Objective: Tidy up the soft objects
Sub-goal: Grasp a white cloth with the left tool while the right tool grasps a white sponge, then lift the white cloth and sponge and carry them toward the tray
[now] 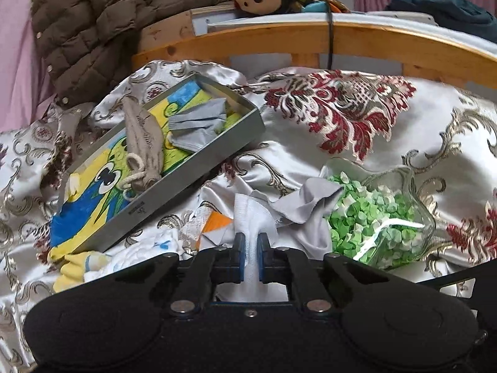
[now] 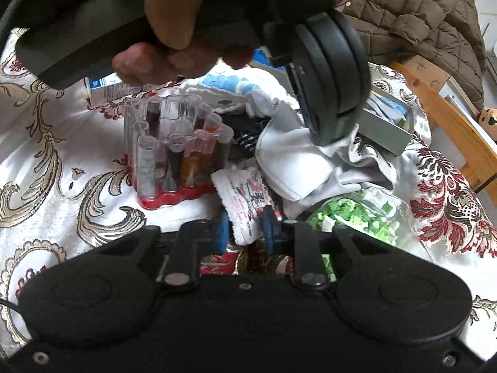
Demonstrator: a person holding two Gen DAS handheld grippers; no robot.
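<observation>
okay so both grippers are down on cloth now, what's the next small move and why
Probably lift the left gripper, carrying its white cloth toward the tray, where socks already lie. Its jaws pinch that cloth.

A glass bowl of green paper bits (image 1: 376, 217) is sitting near the bedspread's (image 1: 357, 155) right edge; a clear vial rack (image 2: 174, 152) is standing toward its left.

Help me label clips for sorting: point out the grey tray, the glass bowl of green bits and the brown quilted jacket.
grey tray (image 1: 198, 186): left wrist view, on its near side wall.
glass bowl (image 1: 419, 183): left wrist view, on its clear rim.
brown quilted jacket (image 1: 93, 21): left wrist view, mid-body of the quilting.
</observation>
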